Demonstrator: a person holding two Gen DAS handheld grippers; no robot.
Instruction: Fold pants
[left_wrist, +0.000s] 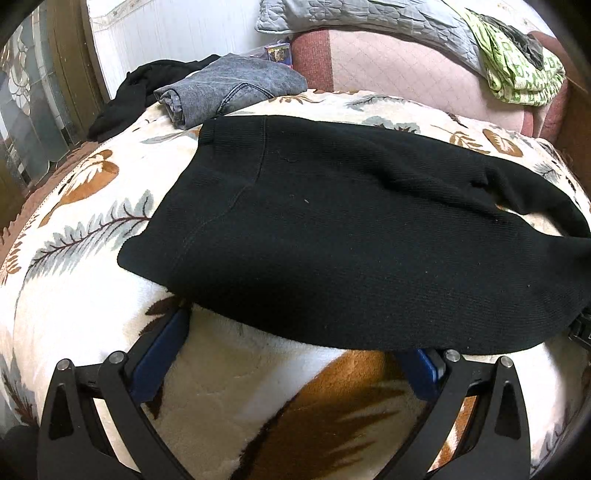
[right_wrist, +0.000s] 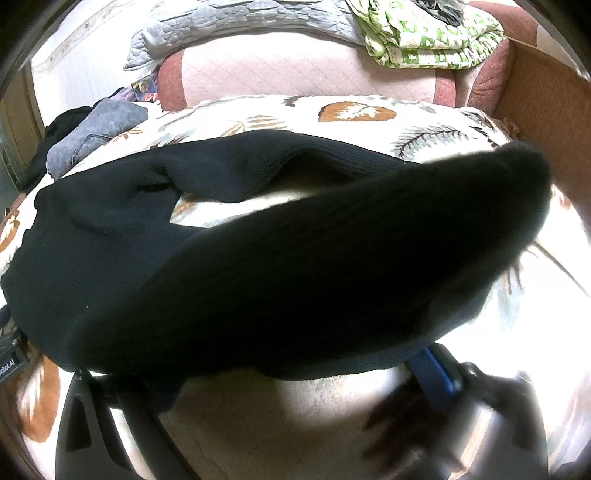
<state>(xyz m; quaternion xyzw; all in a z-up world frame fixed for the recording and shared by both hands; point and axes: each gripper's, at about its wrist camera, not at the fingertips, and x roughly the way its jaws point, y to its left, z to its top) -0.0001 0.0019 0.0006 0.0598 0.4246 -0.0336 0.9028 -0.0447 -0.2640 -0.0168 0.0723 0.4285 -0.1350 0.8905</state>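
Black knit pants (left_wrist: 332, 229) lie across a leaf-print blanket (left_wrist: 85, 295) on a bed, their long axis running roughly from 9 o'clock to 3 o'clock in the left wrist view, with the waistband end toward 9 o'clock and the legs trailing off toward 3.

The left gripper (left_wrist: 295, 332) sits at 6 o'clock, its blue-padded fingers (left_wrist: 162, 350) spread wide on either side of the near hem, with nothing pinched between them; the right-hand finger's tip is tucked under the cloth edge.

In the right wrist view the right gripper (right_wrist: 295, 365) is likewise at 6 o'clock, but the black cloth drapes over its fingertips and the frame is motion-blurred, so whether it has closed on the fabric cannot be told.

The near leg appears lifted off the blanket toward 2 o'clock, leaving a gap through which the blanket shows.

The step in hand looks like the lengthwise fold, bringing one leg over the other. The next move likely calls for both grippers to hold the near edge and carry it evenly toward 12 o'clock.

Gray jeans (left_wrist: 229, 88) and another dark garment (left_wrist: 133, 96) rest near 11 o'clock.
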